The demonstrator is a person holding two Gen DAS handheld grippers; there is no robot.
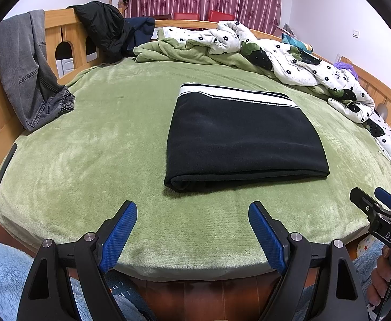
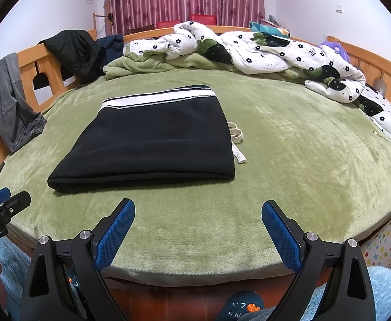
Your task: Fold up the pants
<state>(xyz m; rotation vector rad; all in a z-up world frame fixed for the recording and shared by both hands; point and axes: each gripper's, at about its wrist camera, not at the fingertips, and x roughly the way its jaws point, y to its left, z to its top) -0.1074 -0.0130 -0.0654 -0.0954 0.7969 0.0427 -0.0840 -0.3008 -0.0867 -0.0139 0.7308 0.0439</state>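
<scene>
The black pants (image 1: 243,139) (image 2: 152,139) lie folded into a flat rectangle on the green bed cover (image 1: 101,139) (image 2: 302,147), with the white-striped waistband at the far edge. A white drawstring (image 2: 237,139) pokes out at their right side. My left gripper (image 1: 192,208) hovers open over the bed's near edge, short of the pants, with nothing between its blue pads. My right gripper (image 2: 198,208) stands open too, near the front edge and right of the pants' near fold. Each gripper shows at the other view's side: the right gripper (image 1: 375,200), the left gripper (image 2: 5,200).
A crumpled white flowered quilt (image 1: 302,61) (image 2: 289,56) and green blanket lie along the far and right sides. Grey jeans (image 1: 26,72) and a dark jacket (image 1: 104,32) hang over the wooden bed frame at the left. Light blue fleece clothing shows below the grippers.
</scene>
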